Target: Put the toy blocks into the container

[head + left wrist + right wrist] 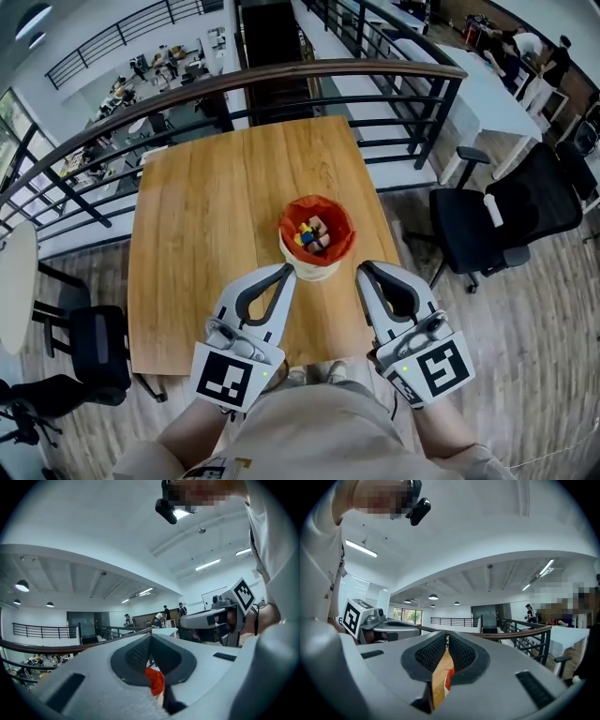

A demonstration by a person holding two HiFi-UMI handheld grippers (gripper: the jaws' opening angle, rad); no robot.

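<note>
- We look down on a wooden table (197, 234) standing against a dark curved railing (281, 80), with a black office chair (487, 225) off to its right.
- Our two forearms come in from the bottom of the head view. Each hand holds its gripper level and pointing away from us, over the table's near edge.
- The left gripper (284, 272) has its jaws pressed together with nothing between them. Its own view shows only a scrap of orange past the closed pads (136, 653).
- The right gripper (364, 270) is likewise squeezed closed and empty. Bare wood and a sliver of orange show through its slit (447, 637).
- The tips lean slightly toward each other and flank the container (314, 270), a pale tub near the table's front. From above, they seem just beside it rather than touching.
- An orange liner (333, 217) folds over the tub's rim.
- The toy blocks (311, 234) lie inside, a small mixed-colour heap.
</note>
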